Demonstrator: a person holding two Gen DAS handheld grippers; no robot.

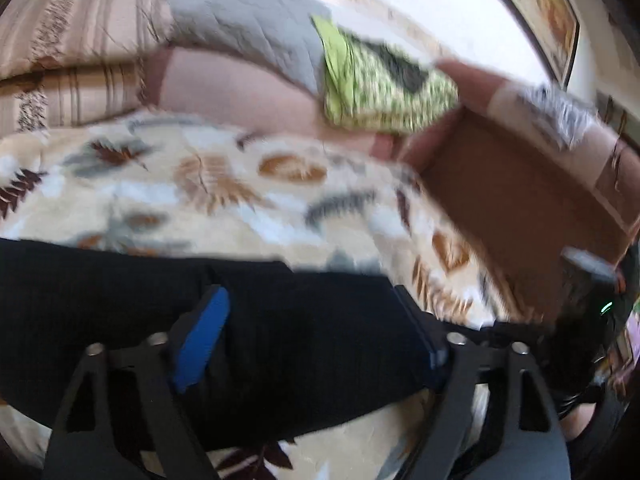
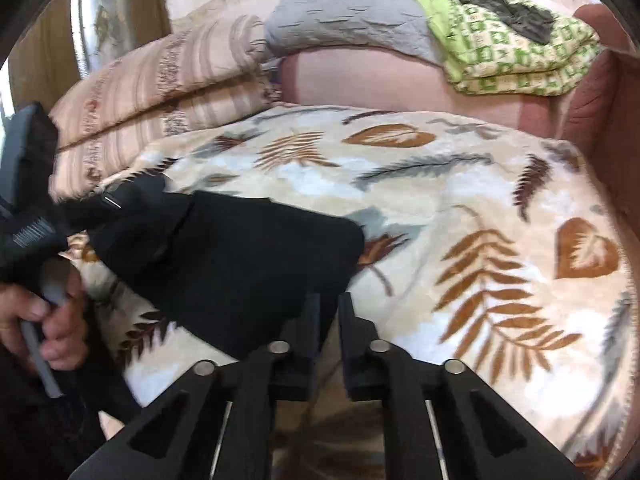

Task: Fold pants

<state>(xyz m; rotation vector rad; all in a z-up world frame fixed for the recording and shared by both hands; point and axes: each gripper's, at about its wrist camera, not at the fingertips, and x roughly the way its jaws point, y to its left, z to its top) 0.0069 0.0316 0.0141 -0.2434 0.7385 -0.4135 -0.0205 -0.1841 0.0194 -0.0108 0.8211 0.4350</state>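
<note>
Open leaf blanket [image 2: 460, 216] right of pants [image 2: 240, 256], pillows [image 2: 168, 88] behind

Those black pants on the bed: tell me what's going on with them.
A person is folding the black pants on a leaf-print blanket, with a handheld gripper in each hand. The left gripper is open, its fingers spread over the dark fabric. The right gripper has its fingers nearly together at the pants' near edge; whether it pinches cloth is unclear. The pants lie bunched.

Motion blur smeared the left wrist view, softening the leaf-print blanket [image 1: 224, 184] and green patterned cloth [image 1: 376, 92]. The black pants [image 1: 280, 340] ran off its left edge, their fabric covering the left gripper's [image 1: 312, 320] right fingertip.
</note>
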